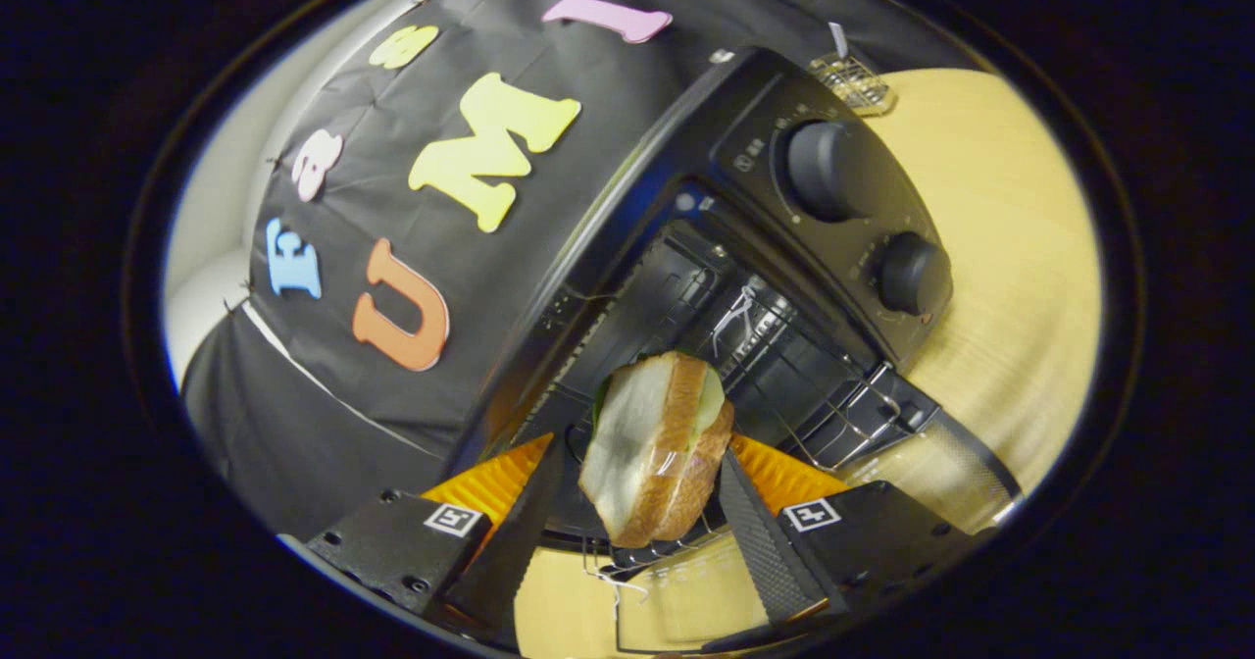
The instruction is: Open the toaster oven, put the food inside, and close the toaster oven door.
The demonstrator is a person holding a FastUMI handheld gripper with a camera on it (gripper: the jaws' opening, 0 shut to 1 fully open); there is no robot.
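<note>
**toastfan:** While the sandwich (655, 448) is pinched between the two fingers (760, 532), wrapped in clear film and standing on edge, it sits right at the mouth of the toaster oven (686, 247), just above the lowered glass door (677, 590). So the gripper (637, 502) is closed on the food, both fingers pressing its crusts. Door's open, food isn't inside yet imo.

**rackwatch:** Agreed. Wire rack (784, 365) is just beyond it, inside the dark cavity. The two knobs (868, 218) are off to the side on the control panel, and the wooden table (990, 247) runs past that. There's a little wire basket thing (851, 80) on the table behind the oven, can't tell what it is.

**toastfan:** What worries me: the whole view is tilted hard, so the sandwich could catch the rack's front edge going in.

**rackwatch:** Yeah, and that film looks slippery. If the grip is only on the crust, it could slide out and land on the door instead of the rack. Also the fingers could snag the rack wires when letting go.
</note>
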